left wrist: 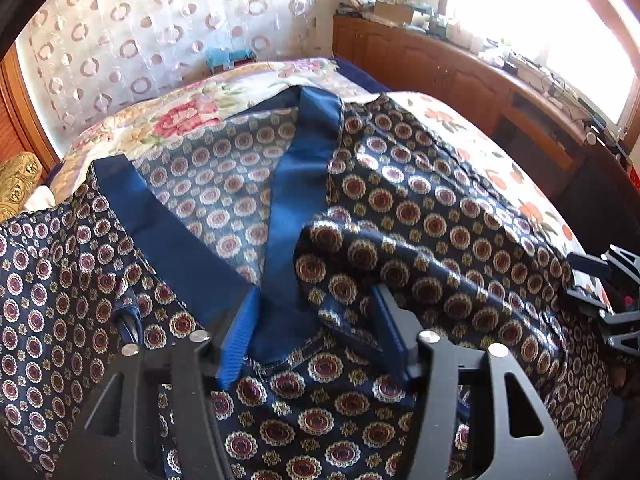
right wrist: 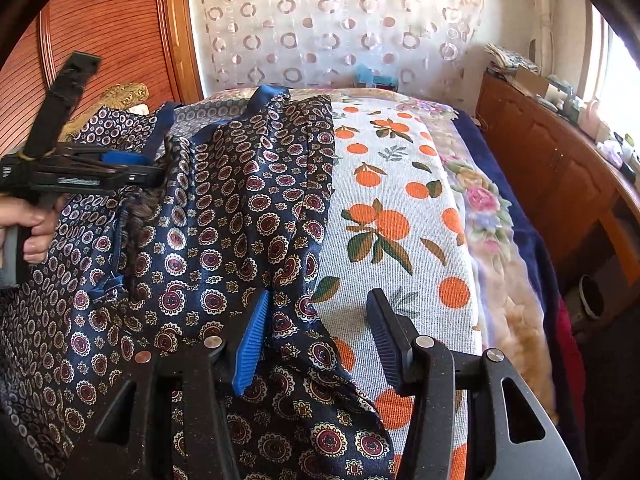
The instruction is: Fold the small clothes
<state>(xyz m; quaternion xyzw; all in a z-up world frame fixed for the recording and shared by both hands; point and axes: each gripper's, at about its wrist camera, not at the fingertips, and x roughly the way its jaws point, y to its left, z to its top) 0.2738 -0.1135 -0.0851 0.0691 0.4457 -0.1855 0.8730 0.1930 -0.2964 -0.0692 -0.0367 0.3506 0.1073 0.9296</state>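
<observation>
Here, closest to me, my left gripper (left wrist: 316, 328) stands spread wide over the navy medallion-print garment (left wrist: 420, 220), its blue-padded fingers (left wrist: 236, 344) clasping nothing, with cloth lying in the gap between them. The garment's plain blue band (left wrist: 296, 184) runs up from between those fingers towards the far end of the bed, and a second blue band (left wrist: 168, 220) slants off to the left. My right gripper (right wrist: 316, 336) is spread as well, released; its left finger (right wrist: 252, 340) sits over the garment's right edge, its right finger over the orange-fruit cloth (right wrist: 400, 200) just beside it. From that side I see my left gripper (right wrist: 148, 168) low over the garment's left part, and my left hand (right wrist: 34, 224) round its handle. The garment lies rumpled across the bed, on the fruit cloth, with a floral blanket (right wrist: 484, 208) beyond it. Further back stand a wooden cabinet (right wrist: 552, 168) on the right and a circle-patterned curtain (right wrist: 328, 20) behind the bed.
</observation>
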